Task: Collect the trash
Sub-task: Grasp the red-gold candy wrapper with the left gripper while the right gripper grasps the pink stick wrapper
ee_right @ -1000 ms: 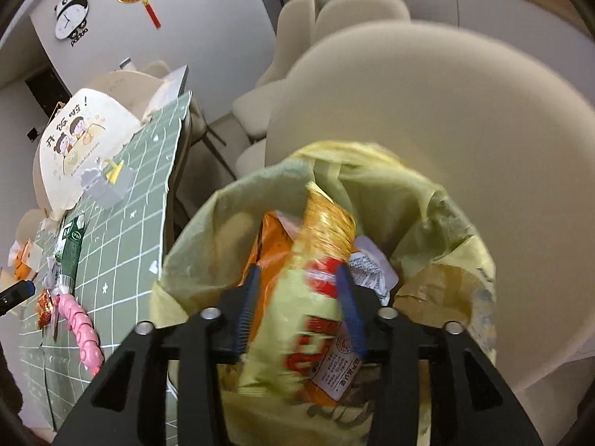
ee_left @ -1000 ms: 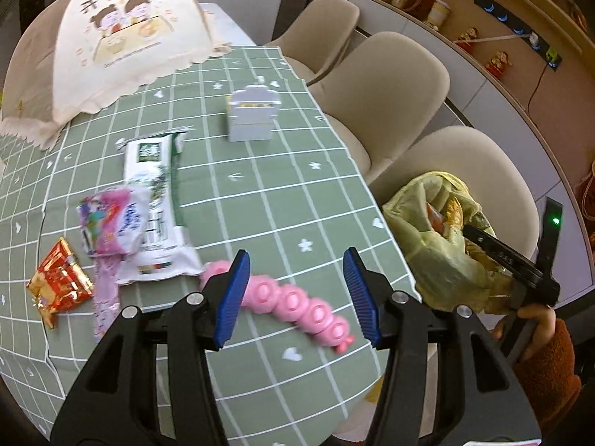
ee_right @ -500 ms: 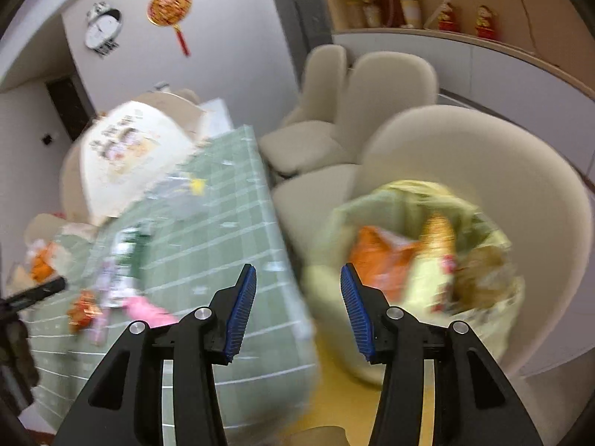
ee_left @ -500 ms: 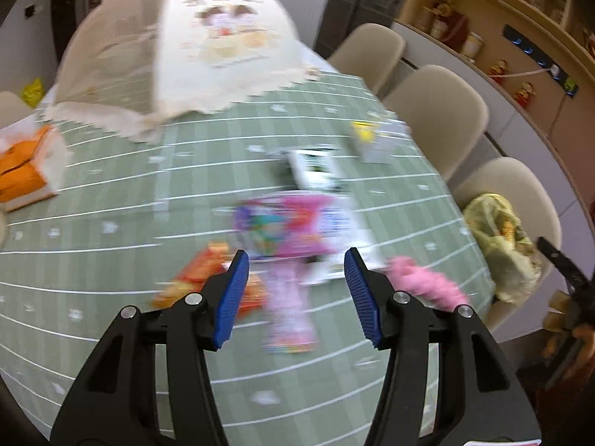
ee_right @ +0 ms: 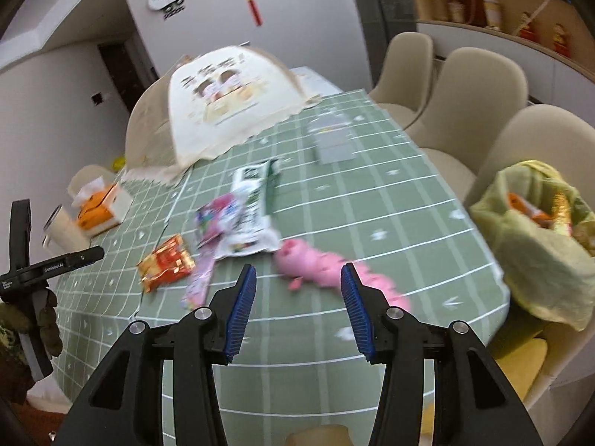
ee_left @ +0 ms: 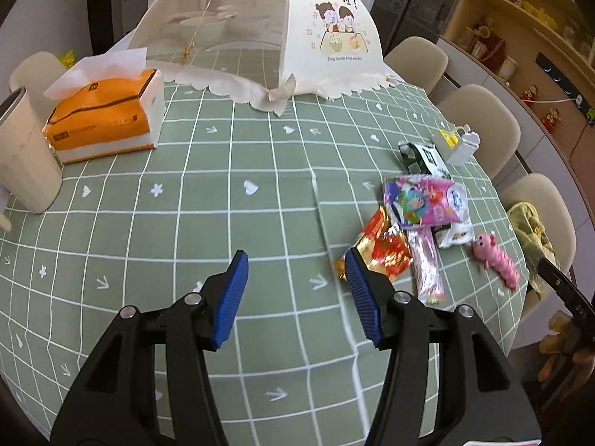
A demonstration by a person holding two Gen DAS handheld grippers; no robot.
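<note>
A red-gold foil wrapper (ee_left: 386, 247), a pink cartoon wrapper (ee_left: 422, 204) and a green-white packet (ee_left: 425, 158) are lying flat, overlapping, while the yellow trash bag (ee_right: 535, 238) is sitting open, holding wrappers.

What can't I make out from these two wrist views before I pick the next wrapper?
- Trash bag contents: only the top wrappers show in the right wrist view; its folds hide the rest.
- Green-and-white packet: the pink packet covers its near half in the left wrist view.
- Packet print: blurred in the right wrist view.
- Right claw: in the left wrist view, cut off by the right edge.
</note>
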